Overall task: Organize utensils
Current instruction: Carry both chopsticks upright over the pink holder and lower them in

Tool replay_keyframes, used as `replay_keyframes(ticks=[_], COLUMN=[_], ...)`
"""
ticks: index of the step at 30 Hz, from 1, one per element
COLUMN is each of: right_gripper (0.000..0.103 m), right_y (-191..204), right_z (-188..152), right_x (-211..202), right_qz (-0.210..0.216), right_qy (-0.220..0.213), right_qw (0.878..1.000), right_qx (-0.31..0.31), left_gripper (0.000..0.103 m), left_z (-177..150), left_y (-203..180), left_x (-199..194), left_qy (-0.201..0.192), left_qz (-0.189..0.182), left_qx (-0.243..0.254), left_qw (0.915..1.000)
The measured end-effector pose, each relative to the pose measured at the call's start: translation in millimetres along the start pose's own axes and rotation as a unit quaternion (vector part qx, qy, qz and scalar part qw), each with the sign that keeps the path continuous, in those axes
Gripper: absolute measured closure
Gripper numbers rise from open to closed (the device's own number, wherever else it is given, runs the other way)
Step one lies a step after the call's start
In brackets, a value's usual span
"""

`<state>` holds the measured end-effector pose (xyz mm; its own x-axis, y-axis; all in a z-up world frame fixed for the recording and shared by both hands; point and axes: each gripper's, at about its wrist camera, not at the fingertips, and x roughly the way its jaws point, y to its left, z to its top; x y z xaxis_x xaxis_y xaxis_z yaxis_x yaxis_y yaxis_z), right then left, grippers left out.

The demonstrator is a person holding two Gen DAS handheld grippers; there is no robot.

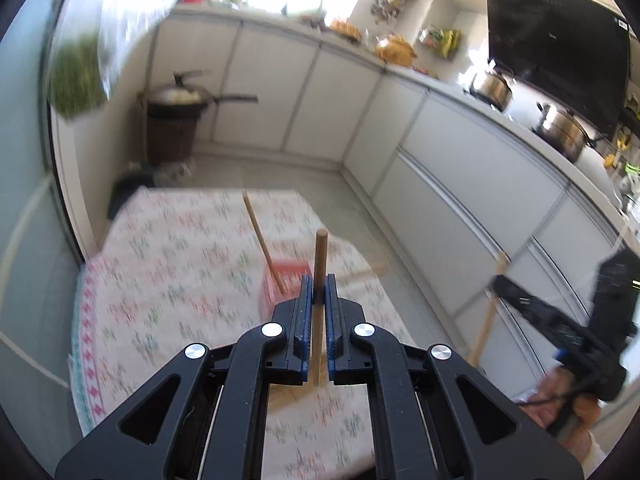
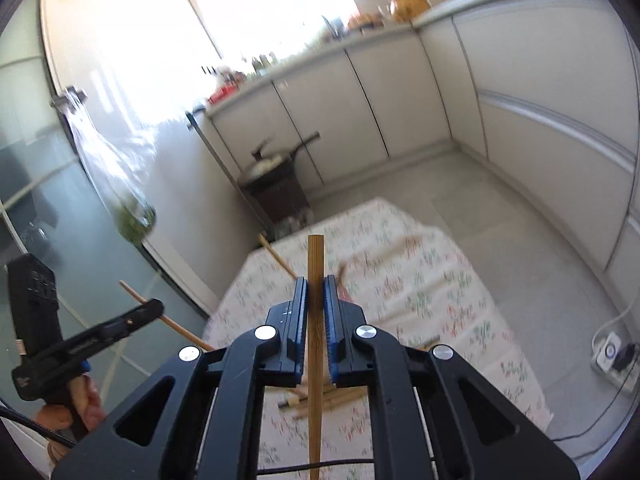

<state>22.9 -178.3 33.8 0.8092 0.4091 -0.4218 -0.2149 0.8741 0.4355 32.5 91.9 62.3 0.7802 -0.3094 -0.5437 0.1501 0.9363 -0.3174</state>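
My left gripper (image 1: 319,286) is shut on a brown wooden utensil handle (image 1: 321,256) that stands upright between the pads, above a table with a floral cloth (image 1: 168,264). A red spatula with a wooden handle (image 1: 264,248) lies blurred on the cloth just beyond it. My right gripper (image 2: 315,290) is shut on a light bamboo utensil handle (image 2: 315,264), also upright. Several wooden utensils (image 2: 320,398) lie on the cloth (image 2: 420,292) below it. The right gripper shows at the right in the left wrist view (image 1: 496,280), the left gripper at the left in the right wrist view (image 2: 158,307).
White kitchen cabinets (image 1: 460,168) run along the right and far side, with steel pots (image 1: 560,130) on the counter. A lidded pan on a dark stand (image 1: 176,120) sits in the far corner. A power strip (image 2: 610,354) lies on the floor at right.
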Motion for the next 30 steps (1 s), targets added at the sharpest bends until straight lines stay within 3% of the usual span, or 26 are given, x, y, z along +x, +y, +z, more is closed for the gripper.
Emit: replay_keyframes(ticks=[5,13,17,22,30], right_gripper=[0.095,0.095,0.095,0.095,0.095], right_y=[21.9,44.2,50.2,52.1,53.8], right_z=[32.7,63.9,66.0,59.1,48.3], right_x=[-11.2,13.5,39.7,74.5,106.4], right_qz=[-0.007,-0.026,-0.041,-0.050,-0.062], right_qy=[-0.086,-0.165,-0.187,-0.194,-0.181], right_qw=[0.996,0.985,0.980,0.978,0.979], right_qx=[-0.027,-0.050,-0.061,-0.064,-0.072], left_gripper=[0.098,0.098,0.098,0.096,0.091], left_z=[32.0,62.9,60.4,41.4,58.8], left_y=[-5.4,-8.6,1.0,14.9,46.9], left_x=[5.6,46.5,78.3,119.4,63.3], left_qy=[-0.042,-0.075,-0.063,0.004,-0.033], left_qz=[0.021,0.066,0.075,0.078,0.046], left_qx=[-0.010,-0.006,-0.009,-0.009,-0.082], left_qw=[0.9988,0.9950,0.9951,0.9969,0.9950])
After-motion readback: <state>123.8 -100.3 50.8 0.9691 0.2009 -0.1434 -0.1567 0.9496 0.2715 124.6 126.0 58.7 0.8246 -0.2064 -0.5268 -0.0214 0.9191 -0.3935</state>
